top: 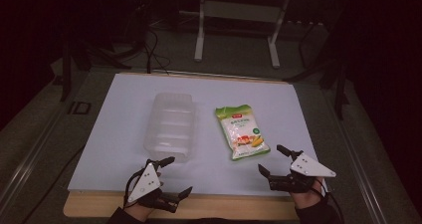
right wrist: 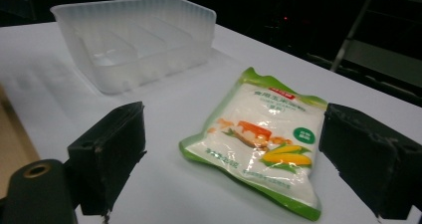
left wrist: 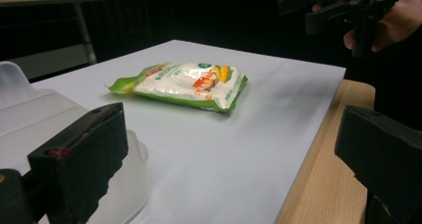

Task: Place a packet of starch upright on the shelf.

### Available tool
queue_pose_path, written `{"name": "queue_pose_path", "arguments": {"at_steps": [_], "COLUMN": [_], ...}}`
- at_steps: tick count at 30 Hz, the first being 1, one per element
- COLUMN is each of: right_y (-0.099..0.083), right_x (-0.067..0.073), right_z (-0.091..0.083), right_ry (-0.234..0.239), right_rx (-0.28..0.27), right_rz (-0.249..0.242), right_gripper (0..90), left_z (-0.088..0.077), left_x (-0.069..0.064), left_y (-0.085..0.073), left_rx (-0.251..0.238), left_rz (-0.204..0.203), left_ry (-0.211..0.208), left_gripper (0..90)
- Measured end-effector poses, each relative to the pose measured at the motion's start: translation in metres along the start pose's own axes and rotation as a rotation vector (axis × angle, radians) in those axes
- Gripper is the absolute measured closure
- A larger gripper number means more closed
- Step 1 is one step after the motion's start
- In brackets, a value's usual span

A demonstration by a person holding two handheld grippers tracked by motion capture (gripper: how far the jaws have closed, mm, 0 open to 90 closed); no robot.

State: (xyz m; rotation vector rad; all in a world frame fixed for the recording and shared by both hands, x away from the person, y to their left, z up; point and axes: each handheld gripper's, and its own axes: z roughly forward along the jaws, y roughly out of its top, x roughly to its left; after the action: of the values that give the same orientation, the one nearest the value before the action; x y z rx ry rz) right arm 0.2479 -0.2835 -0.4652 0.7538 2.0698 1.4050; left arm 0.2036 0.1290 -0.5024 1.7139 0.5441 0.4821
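A green-edged white food pouch (top: pixel 242 130) with a corn picture lies flat on the white sheet, right of centre. A clear plastic tray (top: pixel 169 124) stands empty to its left. My left gripper (top: pixel 170 177) hovers open at the sheet's near edge, just in front of the tray, nothing between its jaws. My right gripper (top: pixel 273 160) is open near the pouch's front right corner, jaws apart and empty. In the right gripper view the pouch (right wrist: pixel 261 137) lies ahead between the jaws and the tray (right wrist: pixel 134 37) behind it. In the left gripper view the pouch (left wrist: pixel 181 84) lies farther off.
The white sheet (top: pixel 124 109) covers a wooden table whose bare edge (top: pixel 209 206) runs along the front. A metal table frame (top: pixel 236 25) stands on the dark floor beyond. The other hand and its gripper (left wrist: pixel 348 7) show at the upper right of the left gripper view.
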Motion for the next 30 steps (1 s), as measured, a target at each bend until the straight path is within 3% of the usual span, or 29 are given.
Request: {"name": "queue_pose_path", "arguments": {"at_steps": [5,10,15,19,30], "right_y": [0.006,0.01,0.017,0.024,0.051], "right_x": [0.004,0.01,0.013,0.013,0.004], "right_z": [-0.004,-0.004,-0.001,-0.003,-0.01], "right_ry": [0.054,0.076,0.195,0.207,0.154], "right_rx": [-0.021,-0.014,0.043,0.037,-0.042], "right_rz": [0.027,0.007,0.047,0.041,-0.032], "right_gripper": [10.9,10.3,10.4,13.0,9.9], "left_z": [0.0,0.0,-0.001,-0.001,0.0], "left_x": [-0.001,-0.002,-0.002,-0.002,-0.003], "left_y": [0.0,0.001,0.001,0.001,0.001], "left_rx": [0.002,0.003,0.0,0.001,0.003], "left_rz": [0.012,0.019,0.011,0.01,0.012], "left_ry": [-0.004,-0.003,-0.005,-0.005,-0.009], "left_gripper": [0.7,0.7,0.7,0.7,0.7]}}
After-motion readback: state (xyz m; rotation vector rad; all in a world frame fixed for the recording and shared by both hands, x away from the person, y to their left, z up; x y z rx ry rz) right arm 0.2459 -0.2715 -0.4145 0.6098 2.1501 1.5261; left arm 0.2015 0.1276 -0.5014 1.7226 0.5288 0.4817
